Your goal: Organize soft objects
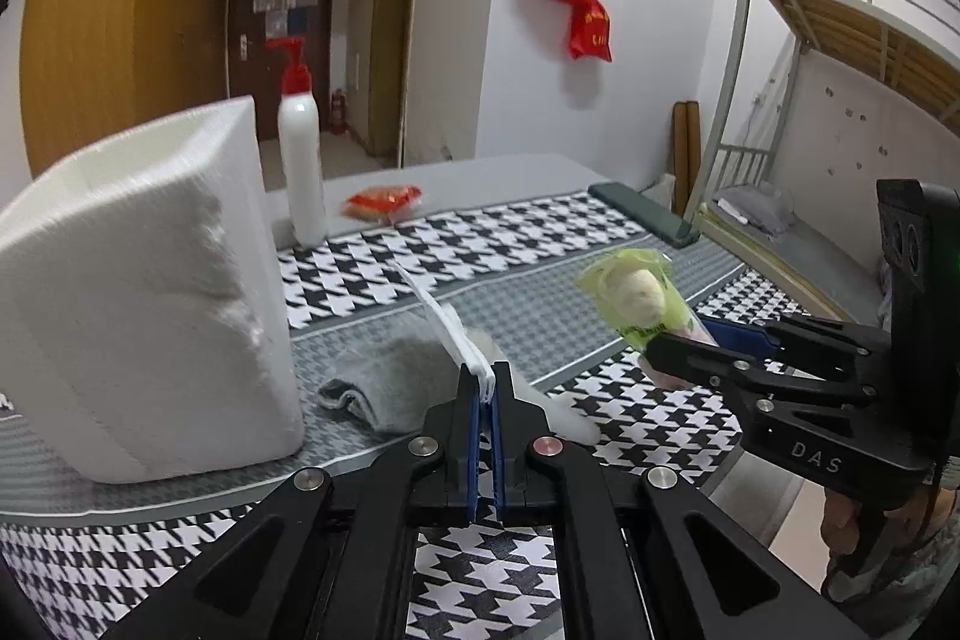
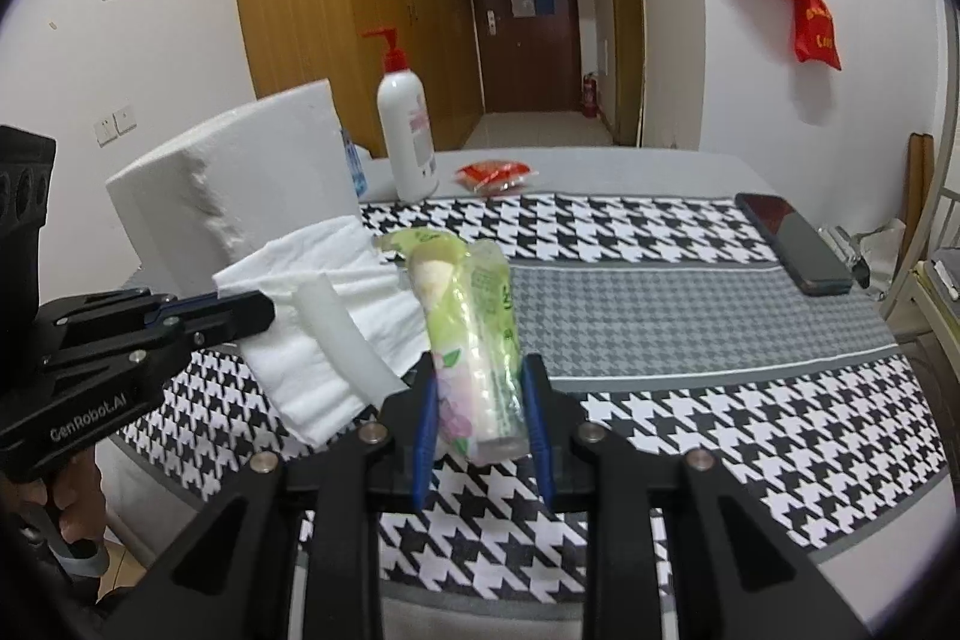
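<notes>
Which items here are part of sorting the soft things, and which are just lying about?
In play: white folded tissue, green tissue packet, grey sock, white foam box.
Lying about: red-capped white pump bottle, dark phone, red snack packet.

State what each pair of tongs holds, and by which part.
Left tongs: a white tissue, pinched at its edge. Right tongs: a green tissue pack, gripped across its lower end.

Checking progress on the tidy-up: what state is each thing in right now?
Left gripper: shut on tissue, lifted.
Right gripper: shut on tissue pack, held off the table.
Sock: lying crumpled on cloth.
Foam box: upright, open-topped.
Pump bottle: standing.
Phone: lying flat.
</notes>
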### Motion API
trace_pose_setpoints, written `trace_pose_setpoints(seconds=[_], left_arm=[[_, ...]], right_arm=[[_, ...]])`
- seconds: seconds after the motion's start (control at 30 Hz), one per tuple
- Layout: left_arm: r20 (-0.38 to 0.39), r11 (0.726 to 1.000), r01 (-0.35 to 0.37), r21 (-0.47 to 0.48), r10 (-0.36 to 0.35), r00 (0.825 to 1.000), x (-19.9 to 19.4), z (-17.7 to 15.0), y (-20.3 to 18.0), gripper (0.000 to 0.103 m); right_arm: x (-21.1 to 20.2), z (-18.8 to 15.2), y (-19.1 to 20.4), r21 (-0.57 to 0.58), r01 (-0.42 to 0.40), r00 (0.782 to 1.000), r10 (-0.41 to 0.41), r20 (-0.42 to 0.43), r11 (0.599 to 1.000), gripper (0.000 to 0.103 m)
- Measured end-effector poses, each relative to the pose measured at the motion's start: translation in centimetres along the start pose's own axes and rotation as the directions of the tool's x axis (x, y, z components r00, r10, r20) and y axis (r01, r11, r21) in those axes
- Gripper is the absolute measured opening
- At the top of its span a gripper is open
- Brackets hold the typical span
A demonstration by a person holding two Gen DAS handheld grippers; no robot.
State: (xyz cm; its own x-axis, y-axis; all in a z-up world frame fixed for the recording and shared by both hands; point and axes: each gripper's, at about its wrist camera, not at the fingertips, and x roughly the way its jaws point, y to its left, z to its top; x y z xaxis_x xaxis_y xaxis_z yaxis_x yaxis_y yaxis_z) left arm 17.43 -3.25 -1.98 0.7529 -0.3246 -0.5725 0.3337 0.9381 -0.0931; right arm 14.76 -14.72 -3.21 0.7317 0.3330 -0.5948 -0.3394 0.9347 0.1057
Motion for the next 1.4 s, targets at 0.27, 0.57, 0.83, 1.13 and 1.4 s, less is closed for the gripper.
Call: trace_pose_setpoints(seconds=[0.27, 0.57, 0.83, 1.13, 1.4], left_arm=[[0.081, 0.999, -0.036, 0.041, 0.033, 0.996, -3.1, 0.8, -0.9, 0.003], [0.157, 0.996, -0.078, 0.05, 0.069, 0.985, -5.9, 1.1, -1.2, 0.003], [0.183, 0.993, -0.111, 0.038, 0.102, 0.978, -7.2, 0.3, -1.0, 0.003], [0.214, 0.983, -0.181, 0.003, 0.176, 0.961, -9.8, -0.8, 0.3, 0.003], [0.224, 0.968, -0.249, -0.044, 0.252, 0.941, -11.7, -1.9, 2.0, 0.003]], right_arm=[[-2.5, 0.3, 0.7, -0.01, 0.005, 0.998, -0.004, 0.057, 1.0, 0.031], [-4.6, 0.4, 1.8, -0.029, 0.013, 0.994, -0.01, 0.109, 0.999, 0.031], [-5.8, 0.4, 3.1, -0.059, -0.001, 0.991, 0.009, 0.134, 0.998, 0.031], [-5.9, 0.5, 5.5, -0.098, -0.061, 0.987, 0.074, 0.14, 0.993, 0.031], [-5.2, 0.7, 8.2, -0.141, -0.12, 0.981, 0.139, 0.132, 0.983, 0.031]])
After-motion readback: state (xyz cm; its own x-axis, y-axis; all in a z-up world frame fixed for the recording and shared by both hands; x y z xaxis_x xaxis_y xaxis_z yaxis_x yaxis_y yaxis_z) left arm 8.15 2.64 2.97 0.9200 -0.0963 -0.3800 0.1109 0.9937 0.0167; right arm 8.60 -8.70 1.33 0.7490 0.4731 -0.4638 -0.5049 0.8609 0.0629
